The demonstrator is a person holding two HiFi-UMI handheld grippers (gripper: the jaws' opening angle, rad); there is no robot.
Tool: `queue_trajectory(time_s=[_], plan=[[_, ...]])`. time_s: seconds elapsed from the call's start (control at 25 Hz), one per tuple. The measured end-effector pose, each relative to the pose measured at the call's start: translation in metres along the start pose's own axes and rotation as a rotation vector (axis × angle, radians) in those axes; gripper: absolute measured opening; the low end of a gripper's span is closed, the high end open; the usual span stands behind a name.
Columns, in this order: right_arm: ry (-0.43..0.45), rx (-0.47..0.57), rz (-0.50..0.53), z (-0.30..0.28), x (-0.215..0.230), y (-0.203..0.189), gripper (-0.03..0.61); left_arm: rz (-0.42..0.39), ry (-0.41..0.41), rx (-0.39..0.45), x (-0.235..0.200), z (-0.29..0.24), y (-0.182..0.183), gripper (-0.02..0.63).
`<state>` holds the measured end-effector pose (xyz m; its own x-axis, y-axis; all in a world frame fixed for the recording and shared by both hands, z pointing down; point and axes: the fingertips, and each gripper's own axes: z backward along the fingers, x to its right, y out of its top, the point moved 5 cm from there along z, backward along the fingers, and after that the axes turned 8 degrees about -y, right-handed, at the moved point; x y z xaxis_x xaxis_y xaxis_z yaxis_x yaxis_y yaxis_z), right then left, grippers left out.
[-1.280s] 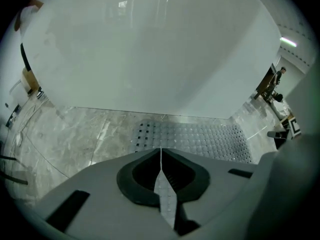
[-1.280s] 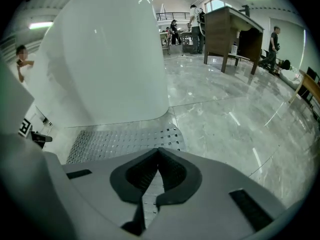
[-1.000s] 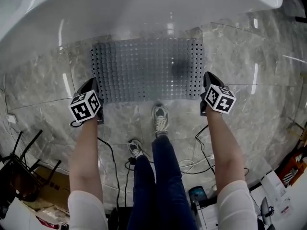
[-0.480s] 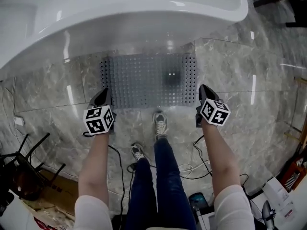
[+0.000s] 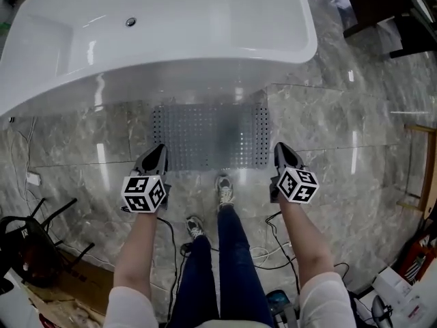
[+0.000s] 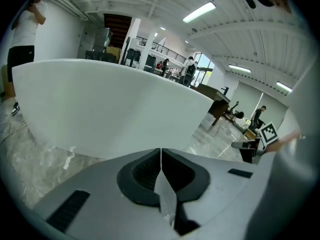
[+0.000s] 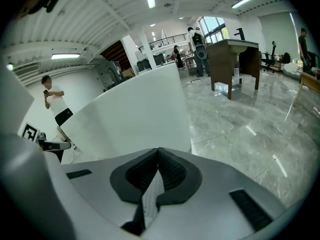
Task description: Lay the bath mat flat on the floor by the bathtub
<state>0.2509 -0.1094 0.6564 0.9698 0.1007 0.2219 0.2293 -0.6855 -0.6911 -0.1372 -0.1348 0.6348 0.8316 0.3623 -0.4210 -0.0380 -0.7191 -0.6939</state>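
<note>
The bath mat (image 5: 208, 137) lies flat on the marble floor (image 5: 341, 149) at the centre of the head view, its far edge against the foot of the white bathtub (image 5: 171, 39) that fills the upper left. The left gripper (image 5: 156, 157) hangs over the mat's lower left corner and the right gripper (image 5: 280, 150) over its lower right corner. Both pairs of jaws are pressed together with nothing between them (each gripper view shows the pads meeting along one thin seam). A shoe (image 5: 223, 190) stands just below the mat's near edge.
</note>
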Motion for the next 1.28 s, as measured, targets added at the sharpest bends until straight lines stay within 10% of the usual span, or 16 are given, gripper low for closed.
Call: queue_trajectory(time_s=[1.28], plan=[[0.236,0.322,0.044,0.308,-0.142,0.149,0.029,-0.073,-0.181,0.314,0.173,0.264,0.14,0.037]])
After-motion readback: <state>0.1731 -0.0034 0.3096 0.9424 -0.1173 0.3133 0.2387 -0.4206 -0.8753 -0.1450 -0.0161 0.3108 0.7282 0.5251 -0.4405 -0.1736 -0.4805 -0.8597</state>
